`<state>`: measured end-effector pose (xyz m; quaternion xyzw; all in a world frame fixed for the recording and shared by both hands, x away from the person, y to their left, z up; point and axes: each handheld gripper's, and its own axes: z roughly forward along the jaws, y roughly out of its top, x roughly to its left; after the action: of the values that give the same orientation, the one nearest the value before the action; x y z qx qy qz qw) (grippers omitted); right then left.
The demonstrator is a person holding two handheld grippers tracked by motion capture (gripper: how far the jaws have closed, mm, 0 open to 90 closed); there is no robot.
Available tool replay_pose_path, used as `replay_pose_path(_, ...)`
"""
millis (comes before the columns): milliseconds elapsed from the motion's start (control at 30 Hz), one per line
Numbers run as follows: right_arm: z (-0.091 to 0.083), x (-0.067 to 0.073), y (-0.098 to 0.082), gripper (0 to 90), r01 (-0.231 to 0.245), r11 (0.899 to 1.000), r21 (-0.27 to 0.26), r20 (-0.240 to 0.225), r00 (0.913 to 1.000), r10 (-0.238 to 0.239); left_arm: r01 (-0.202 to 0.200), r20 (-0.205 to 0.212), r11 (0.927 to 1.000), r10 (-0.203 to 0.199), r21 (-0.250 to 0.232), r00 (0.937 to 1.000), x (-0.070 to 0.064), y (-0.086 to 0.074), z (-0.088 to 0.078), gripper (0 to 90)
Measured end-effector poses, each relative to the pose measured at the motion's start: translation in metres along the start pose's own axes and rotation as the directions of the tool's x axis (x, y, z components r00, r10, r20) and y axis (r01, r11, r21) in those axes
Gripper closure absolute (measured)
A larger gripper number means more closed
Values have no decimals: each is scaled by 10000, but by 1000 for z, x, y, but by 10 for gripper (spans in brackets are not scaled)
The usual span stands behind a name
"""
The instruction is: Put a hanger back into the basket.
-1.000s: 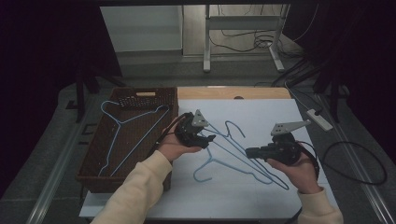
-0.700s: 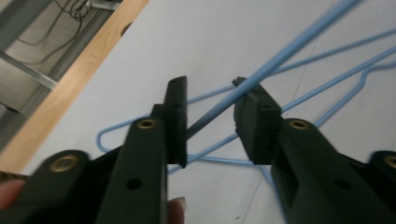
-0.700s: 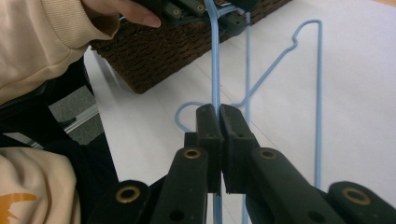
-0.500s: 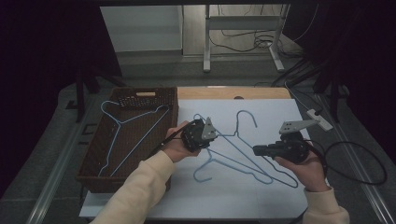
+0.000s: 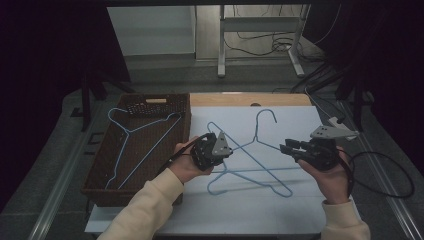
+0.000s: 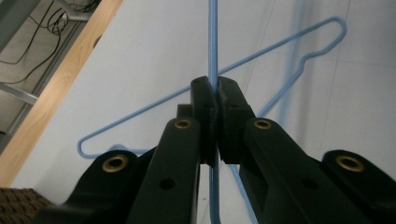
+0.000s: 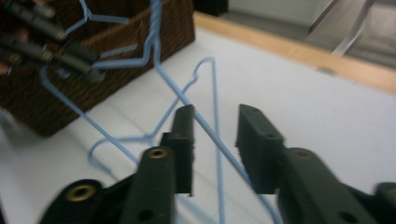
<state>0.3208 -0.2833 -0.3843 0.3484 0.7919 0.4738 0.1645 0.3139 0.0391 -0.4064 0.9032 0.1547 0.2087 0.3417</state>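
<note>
Blue wire hanger (image 5: 250,152) runs from my left claw (image 5: 223,148), pinched shut on it, toward 3 o'clock between my right claw's (image 5: 286,148) just-spreading jaws, above the counter (image 5: 280,215); the basket (image 5: 145,107) waits at 9

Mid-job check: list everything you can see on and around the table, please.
basket: 1, brown wicker, left of the table
hanger in basket: 1, light blue, lying across it
hangers on sheet: 2, light blue, crossed
sheet: 1, white, covering the table
left gripper: 1, black, fingers shut on a hanger wire
right gripper: 1, black, fingers have just been opening, a hanger wire between them
hands: 2, cream sleeves, bottom edge
</note>
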Motion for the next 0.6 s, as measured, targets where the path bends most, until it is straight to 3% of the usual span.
replay_pose_path(33,0,0,0,637,0,10000,0,0,10000,0,0,0,10000,0,0,10000,0,0,0,870)
replay_pose_path(100,-5,-1,1,597,-309,9982,-507,-219,9993,298,492,21,9987,-492,-137,9988,0,-3,-5,871)
replay_pose_path(233,-9,-2,0,530,-283,9966,-779,31,9996,286,956,68,9949,-954,-324,9954,2,-5,-12,871)
replay_pose_path(367,-11,-8,-4,473,-581,9922,-1101,54,9982,590,1728,117,9816,-1725,-813,9849,6,-10,-24,871)
replay_pose_path(400,-11,-8,-4,473,-581,9922,-1101,54,9982,590,1728,117,9816,-1725,-813,9849,6,-10,-24,872)
replay_pose_path(600,-9,-10,-11,407,-401,9930,-1111,60,9991,410,2332,108,9639,-2338,-1282,9722,11,-20,-40,871)
